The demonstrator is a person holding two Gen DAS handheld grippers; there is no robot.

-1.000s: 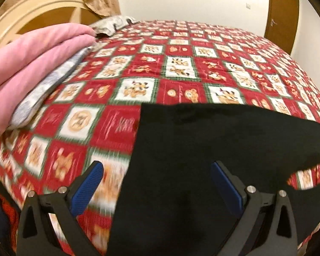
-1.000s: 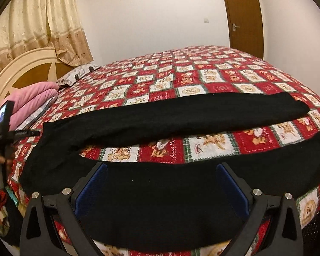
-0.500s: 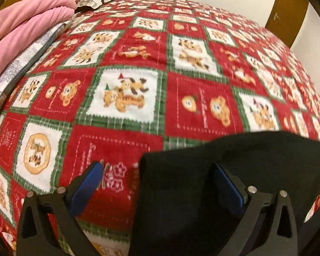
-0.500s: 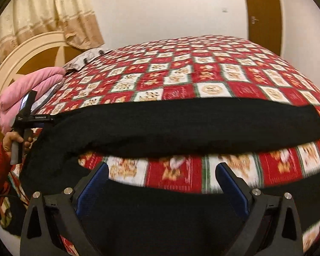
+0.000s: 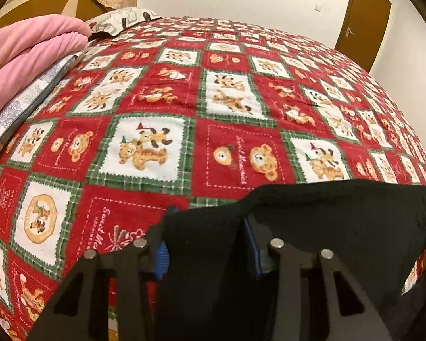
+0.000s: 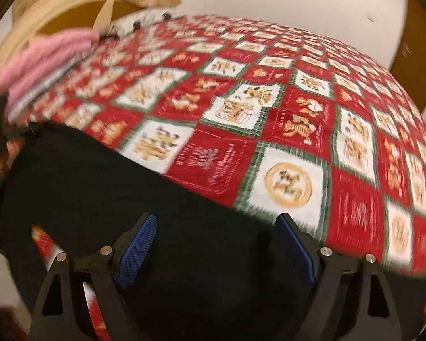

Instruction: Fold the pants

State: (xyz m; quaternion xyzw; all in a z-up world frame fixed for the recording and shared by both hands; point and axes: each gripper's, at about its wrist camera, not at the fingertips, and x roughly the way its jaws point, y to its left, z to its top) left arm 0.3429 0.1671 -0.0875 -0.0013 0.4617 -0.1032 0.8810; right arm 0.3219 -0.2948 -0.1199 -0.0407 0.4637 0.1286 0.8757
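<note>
Black pants (image 5: 340, 227) lie on a red patchwork bedspread (image 5: 213, 113). In the left wrist view my left gripper (image 5: 207, 253) is closing on a corner of the pants. The cloth is bunched up between the blue pads and touches both. The right wrist view is blurred by motion. There the pants (image 6: 99, 176) run from the left edge down under my right gripper (image 6: 215, 241). Its jaws stand wide and are narrowing, with flat black cloth below and between them and the pads (image 6: 139, 244) clear of it.
A folded pink blanket (image 5: 28, 48) and a patterned pillow (image 5: 122, 20) lie at the left by the curved wooden headboard (image 5: 42, 2). A brown door (image 5: 363, 20) stands in the far wall. The bedspread (image 6: 284, 113) stretches beyond the pants.
My left gripper's jaws have narrowed onto the corner of the pants, which now bunches up between them. My right gripper has swept sideways along the pants and rolled, blurring its view.
</note>
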